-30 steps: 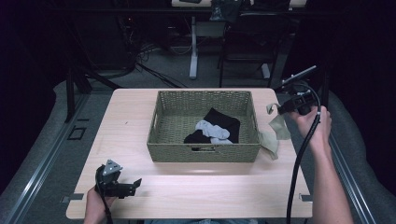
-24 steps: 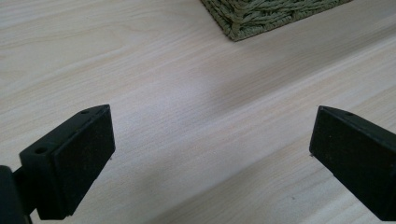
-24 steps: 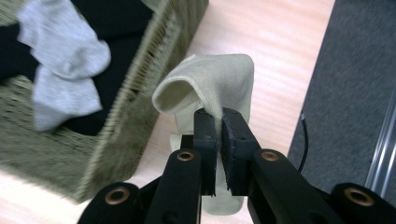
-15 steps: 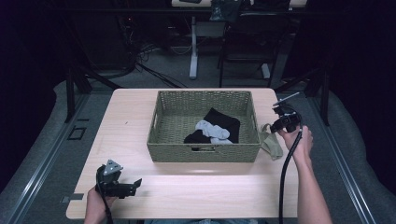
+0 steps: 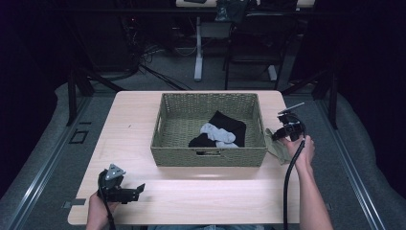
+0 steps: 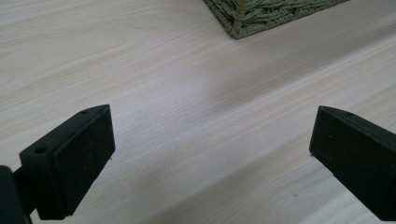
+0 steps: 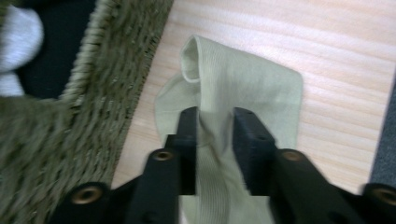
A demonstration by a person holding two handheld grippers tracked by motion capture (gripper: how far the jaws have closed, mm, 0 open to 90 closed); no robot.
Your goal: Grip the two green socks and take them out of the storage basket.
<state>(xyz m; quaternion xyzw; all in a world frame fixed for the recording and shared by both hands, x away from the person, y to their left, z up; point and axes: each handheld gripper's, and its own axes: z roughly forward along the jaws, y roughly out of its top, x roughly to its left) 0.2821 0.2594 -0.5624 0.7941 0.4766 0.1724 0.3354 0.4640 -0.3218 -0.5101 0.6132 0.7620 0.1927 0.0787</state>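
**Pale green sock pinched beside a woven basket**

A pale green sock (image 7: 243,93) lies on the light wooden tabletop (image 5: 215,191), just beside the right wall of a woven basket (image 5: 209,155). In the right gripper view, the right hand-held gripper (image 7: 215,140) is clenched on a fold of this sock, its two black jaws pressing the ribbed fabric from both sides. The rest of the sock spreads flat on the wood beyond the jaws, with its open cuff curling up nearest the basket wall. In the high view the same sock (image 5: 276,148) shows as a small greenish patch against the basket's right side, under the right hand-held gripper (image 5: 282,133), which a hand (image 5: 301,151) holds from just right of the basket.

Inside the basket lie a black garment (image 5: 230,125) and a light grey sock (image 5: 218,133) resting on top of it, toward the basket's right half.

The left hand-held gripper (image 5: 139,189) sits well apart from the basket, in front of its left corner, low over bare tabletop. Its jaws are spread wide and hold nothing.
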